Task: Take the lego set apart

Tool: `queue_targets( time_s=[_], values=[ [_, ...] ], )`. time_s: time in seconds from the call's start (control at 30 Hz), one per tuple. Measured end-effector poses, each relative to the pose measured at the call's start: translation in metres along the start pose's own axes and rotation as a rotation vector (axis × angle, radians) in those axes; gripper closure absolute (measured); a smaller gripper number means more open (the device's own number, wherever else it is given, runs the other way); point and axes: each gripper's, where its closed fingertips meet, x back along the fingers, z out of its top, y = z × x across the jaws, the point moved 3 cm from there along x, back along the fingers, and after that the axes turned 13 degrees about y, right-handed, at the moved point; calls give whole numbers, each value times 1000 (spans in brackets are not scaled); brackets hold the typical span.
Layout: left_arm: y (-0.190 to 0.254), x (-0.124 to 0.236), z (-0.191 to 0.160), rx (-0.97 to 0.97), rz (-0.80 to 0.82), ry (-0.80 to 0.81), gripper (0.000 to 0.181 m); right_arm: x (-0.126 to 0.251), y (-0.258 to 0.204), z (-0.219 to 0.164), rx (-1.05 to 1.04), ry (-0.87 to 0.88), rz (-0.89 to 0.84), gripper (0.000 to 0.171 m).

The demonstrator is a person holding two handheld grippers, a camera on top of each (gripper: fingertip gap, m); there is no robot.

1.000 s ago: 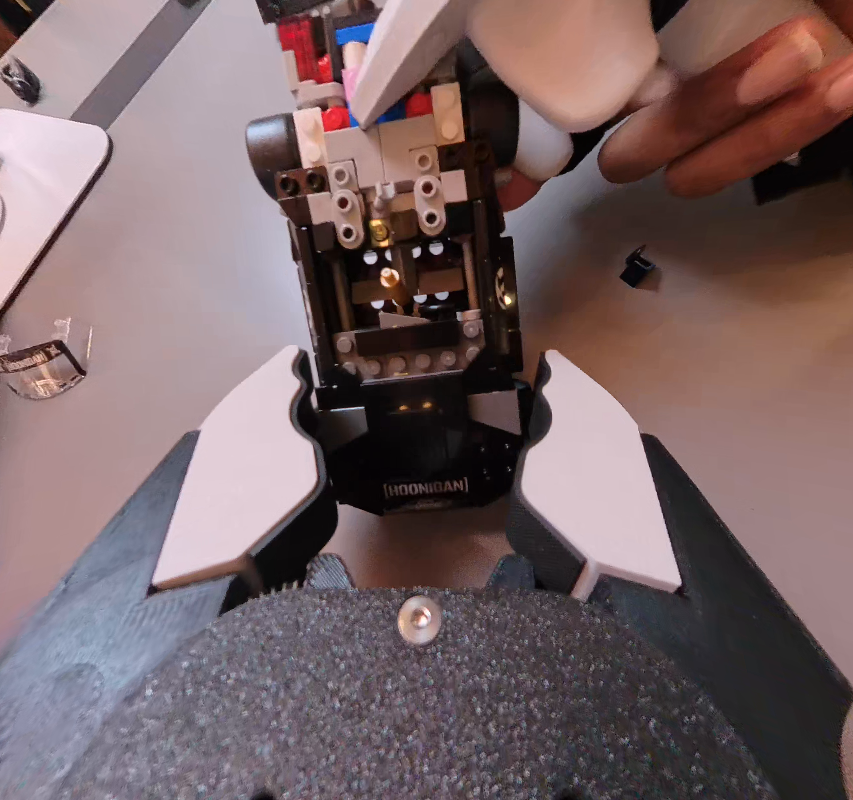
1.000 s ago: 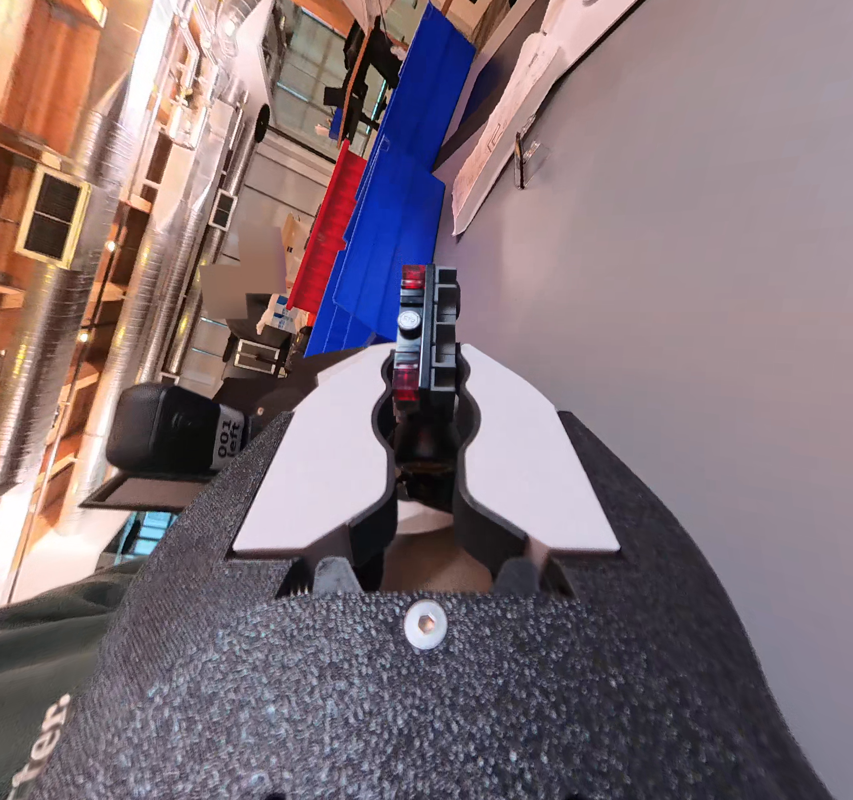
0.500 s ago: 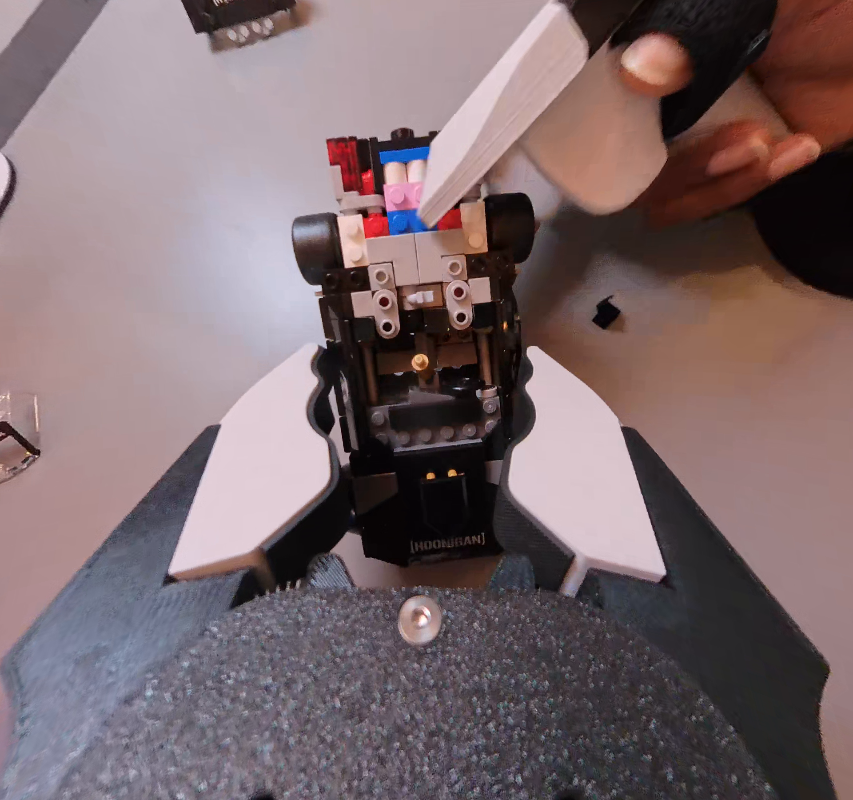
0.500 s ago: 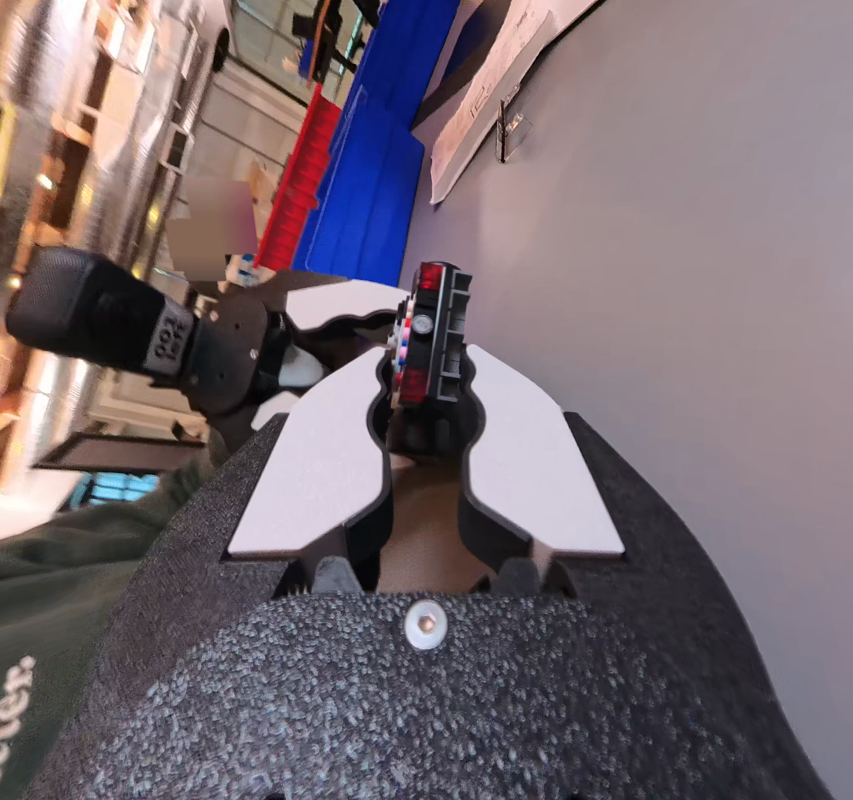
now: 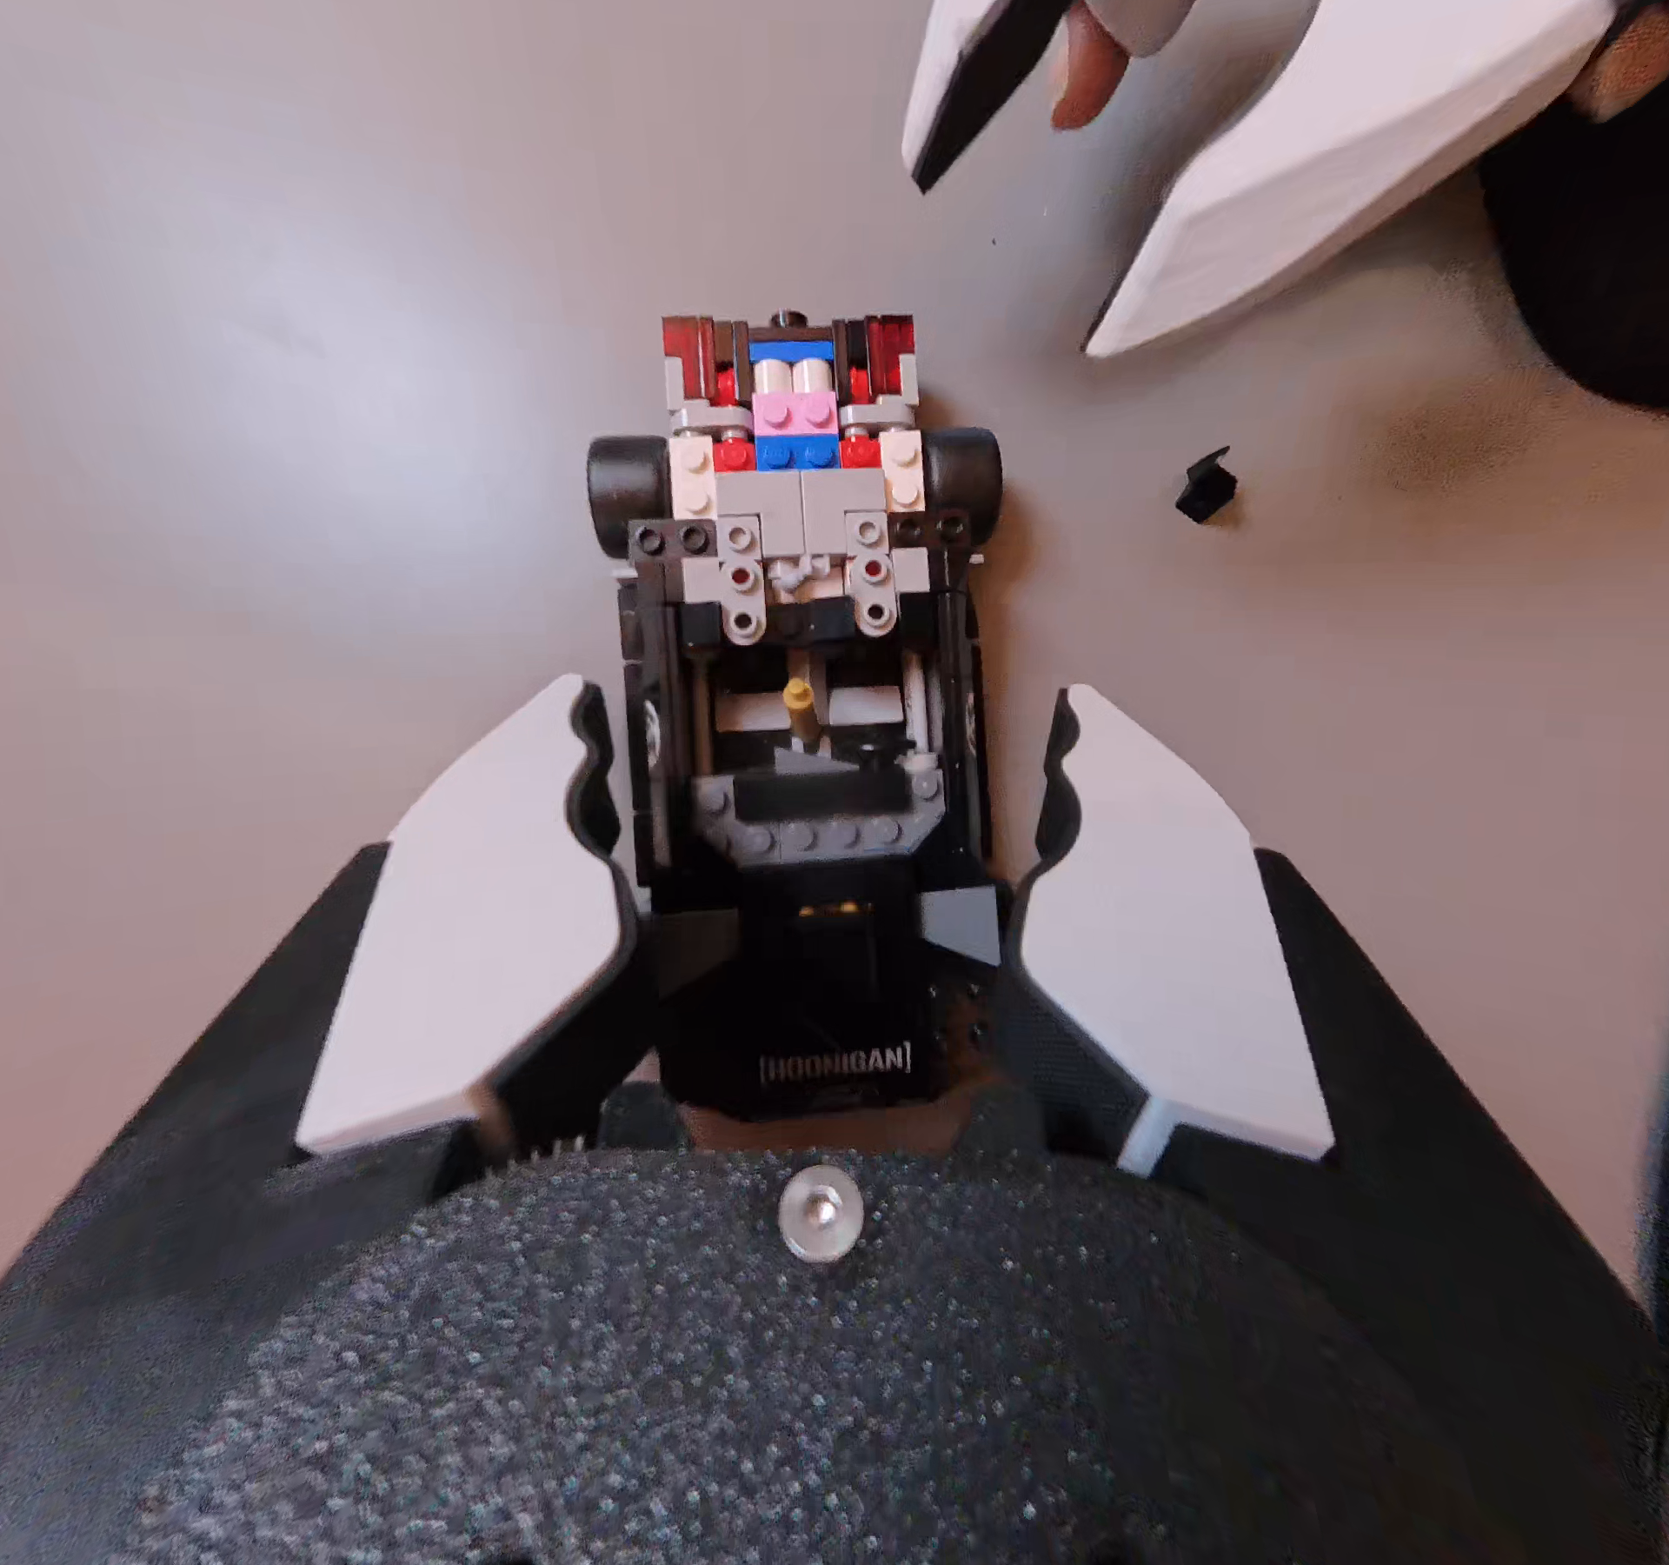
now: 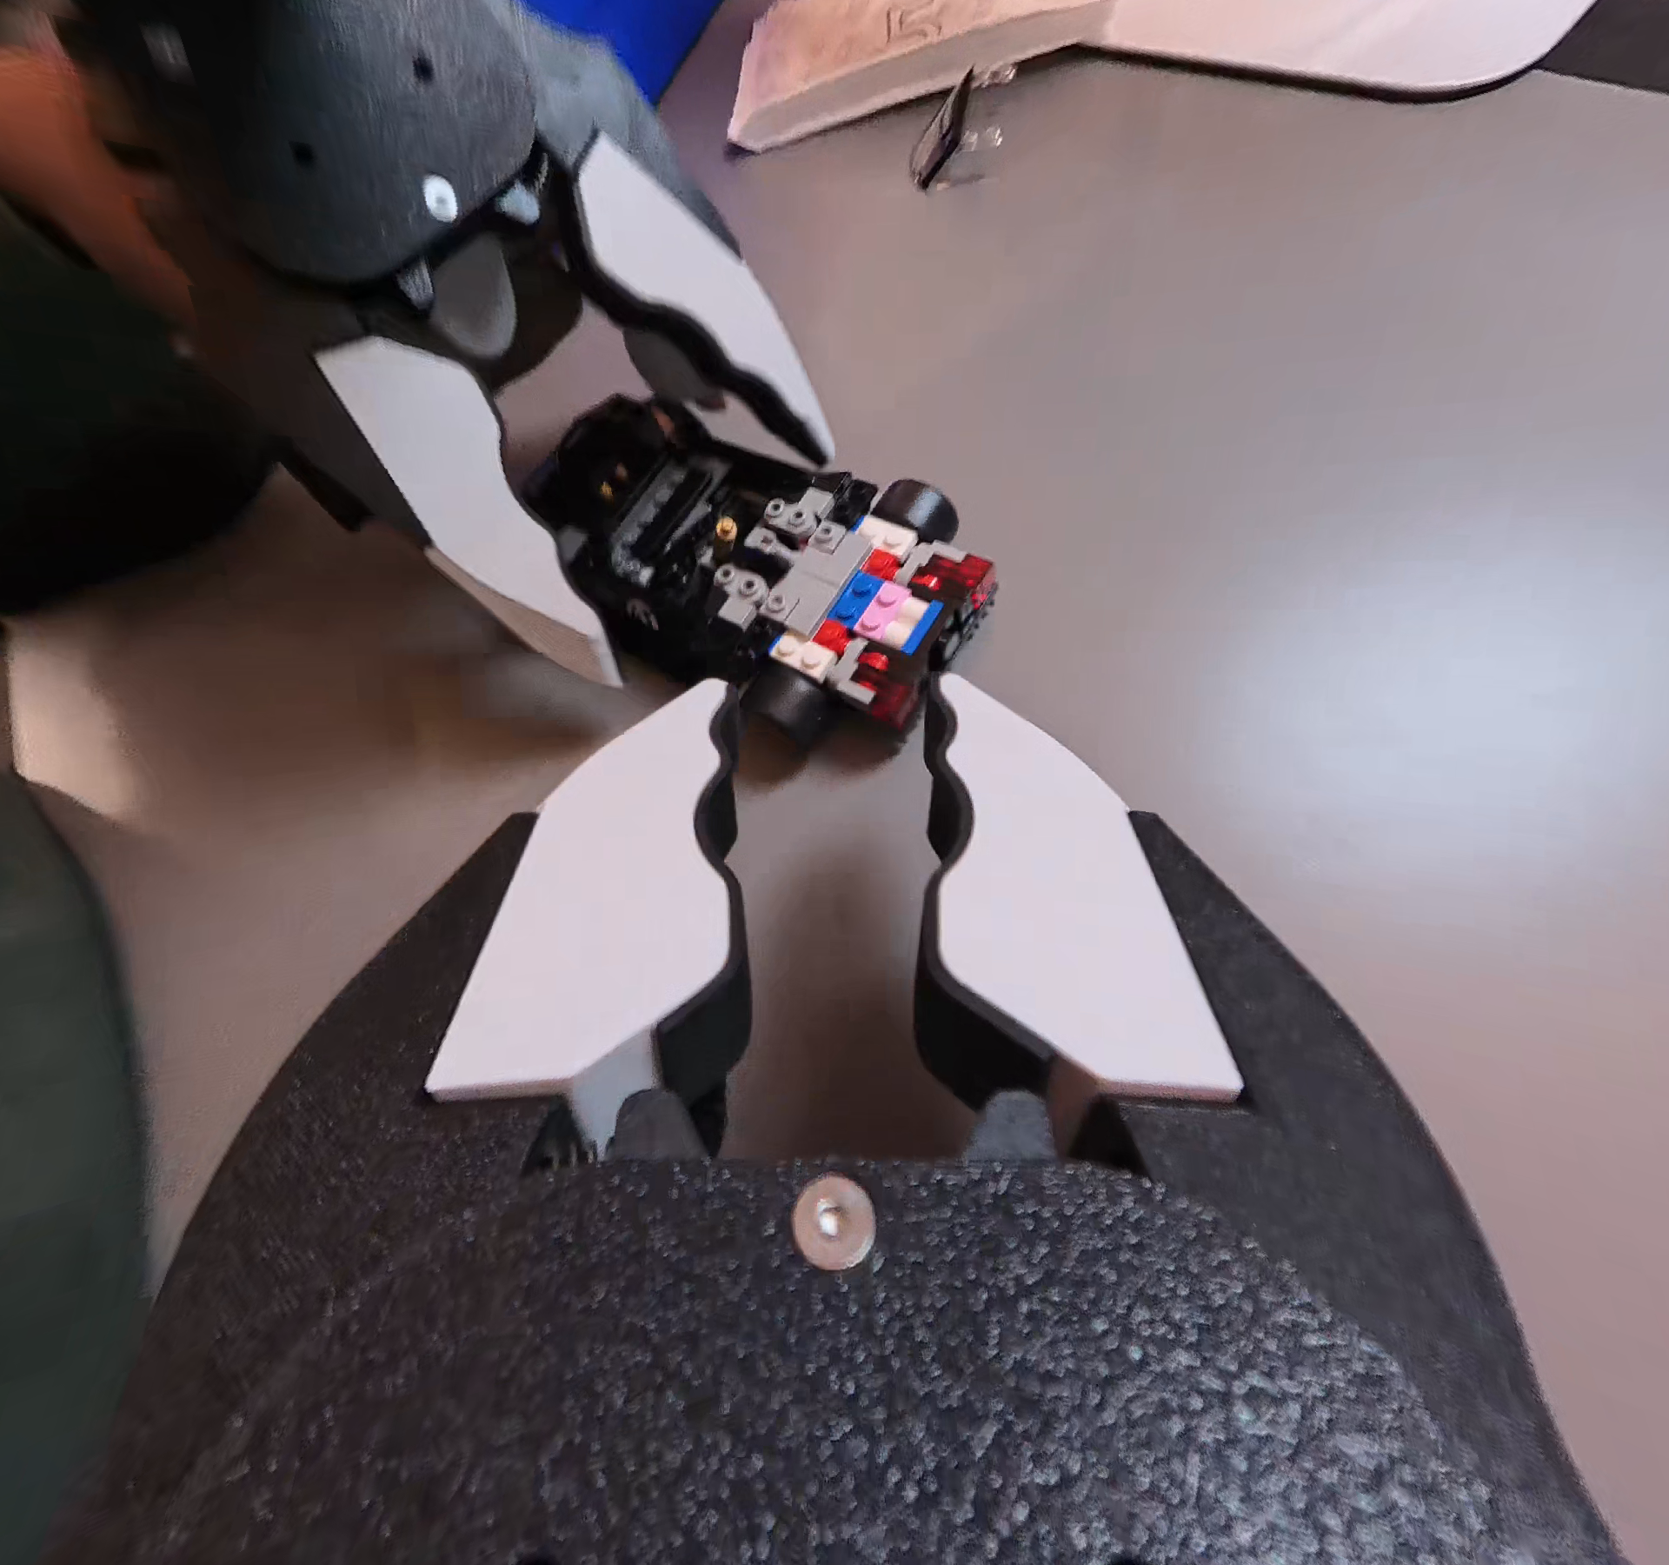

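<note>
Left gripper (image 5: 817, 808): fingers spread, straddling but apparently clear of the lego car (image 5: 795, 672) on the grey table (image 5: 316, 302); right gripper (image 6: 826, 695): spread, empty, just behind the car's rear, bare table beyond.

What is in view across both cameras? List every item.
lego car: one, mostly black with grey, red, blue and pink bricks, on the table between the left fingers.
loose piece: one, black, on the table right of the car.
table: one, grey.
clear stand: one, transparent with a dark panel, far side of the table.
paper: one, white, crumpled, far edge.
left gripper: one, white fingers, open around the car.
right gripper: one, white fingers, open, by the car's rear.
</note>
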Motion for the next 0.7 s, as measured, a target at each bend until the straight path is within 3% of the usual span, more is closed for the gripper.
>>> queue_targets(
  time_s=[0.13, 0.27, 0.5, 0.6, 0.7],
  values=[
    [4, 24, -1, 19, 0, 110, 88, -8, -11, -11, 155, -74, -3, 133],
    [-1, 45, -38, 49, 29, 99, 81, -15, -13, -16, 321, -136, -46, 135],
    [2, 37, -56, 36, 83, 159, 89, -31, -18, -17, 566, -169, -63, 137],
    [4, 38, -54, 50, 89, 164, 95, -32, -9, -14, 610, -178, -74, 140],
    [8, 37, -55, 69, 99, 173, 90, -30, -3, -12, 567, -185, -70, 143]
  ],
)
